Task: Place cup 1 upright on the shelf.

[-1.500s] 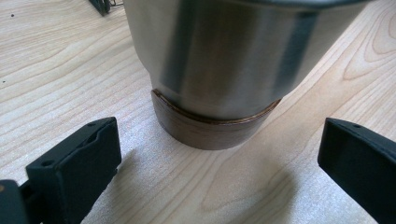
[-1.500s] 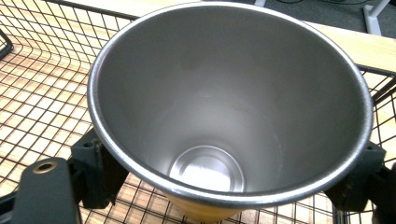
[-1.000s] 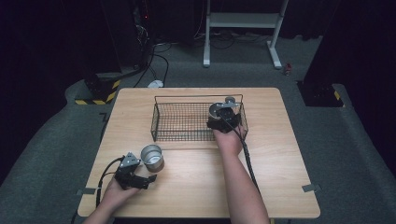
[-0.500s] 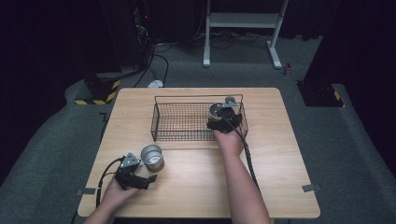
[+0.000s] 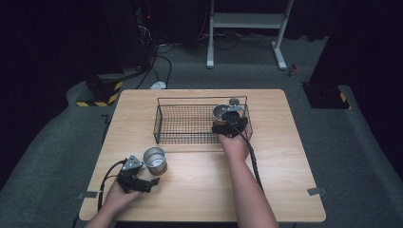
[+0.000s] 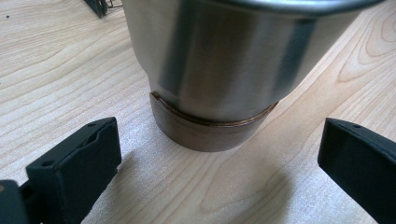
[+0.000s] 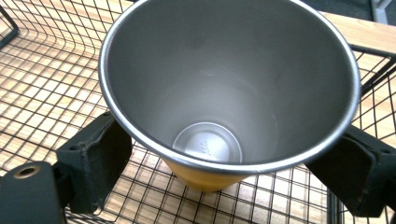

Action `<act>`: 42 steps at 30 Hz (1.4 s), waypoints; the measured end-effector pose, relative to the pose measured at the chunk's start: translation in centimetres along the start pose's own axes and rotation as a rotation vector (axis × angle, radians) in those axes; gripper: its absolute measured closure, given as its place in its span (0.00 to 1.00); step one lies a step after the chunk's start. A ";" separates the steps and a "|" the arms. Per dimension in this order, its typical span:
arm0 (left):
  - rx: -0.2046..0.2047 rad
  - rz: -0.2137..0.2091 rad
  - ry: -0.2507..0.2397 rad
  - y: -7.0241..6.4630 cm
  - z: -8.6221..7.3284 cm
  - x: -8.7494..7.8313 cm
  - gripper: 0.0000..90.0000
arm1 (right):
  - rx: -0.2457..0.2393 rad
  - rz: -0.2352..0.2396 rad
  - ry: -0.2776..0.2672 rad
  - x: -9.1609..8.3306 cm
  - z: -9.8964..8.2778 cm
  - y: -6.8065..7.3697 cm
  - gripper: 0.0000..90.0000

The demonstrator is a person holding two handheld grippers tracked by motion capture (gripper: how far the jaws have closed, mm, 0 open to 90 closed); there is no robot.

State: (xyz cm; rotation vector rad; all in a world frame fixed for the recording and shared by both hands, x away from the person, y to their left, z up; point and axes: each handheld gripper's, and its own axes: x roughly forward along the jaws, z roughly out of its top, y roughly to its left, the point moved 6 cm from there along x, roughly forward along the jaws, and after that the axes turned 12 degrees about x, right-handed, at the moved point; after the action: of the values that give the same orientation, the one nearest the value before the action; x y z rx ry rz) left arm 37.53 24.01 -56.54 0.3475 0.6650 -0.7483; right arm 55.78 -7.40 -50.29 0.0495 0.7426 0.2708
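A steel cup with a brown base stands on the wooden table at the front left. My left gripper sits just short of it, open, and the cup rises a little ahead of the wide-apart jaws. A second steel cup with an orange base stands at the right end of the black wire basket. My right gripper reaches into the basket, open, one jaw on each side of this cup. The cup's rim hides the jaws' inner faces.
The basket's wire floor and right wall surround the orange-based cup closely. A small round grey object shows by the basket's far right corner. Bare tabletop lies between the basket and the front edge. Cables trail from both grippers.
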 end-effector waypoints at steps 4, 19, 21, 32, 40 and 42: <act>0.001 0.002 -0.001 0.0 0.0 0.0 0.00 | -0.006 -0.004 0.000 -0.2 -0.1 0.0 0.11; 0.004 0.005 0.002 0.0 0.0 0.0 0.00 | -0.012 -0.004 -0.001 -1.5 -0.3 0.2 0.11; -0.002 0.003 0.002 0.0 0.0 0.0 0.00 | -0.004 -0.006 0.000 -1.5 -0.4 0.2 0.11; -0.017 0.005 0.000 0.1 0.0 0.1 0.00 | 0.001 0.014 -0.017 -2.8 -1.0 -0.4 0.11; -0.012 0.007 0.002 0.2 0.0 0.1 0.00 | 0.012 0.038 -0.054 -4.5 -1.2 -0.5 0.11; -0.018 0.004 0.000 0.2 0.0 0.1 0.00 | 0.007 0.043 -0.059 -4.8 -1.2 -0.5 0.11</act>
State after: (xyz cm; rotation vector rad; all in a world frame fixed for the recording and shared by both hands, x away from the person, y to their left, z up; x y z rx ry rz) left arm 37.69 24.08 -56.59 0.3324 0.6709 -0.7376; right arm 51.67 -9.21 -48.07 0.0795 0.6845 0.3062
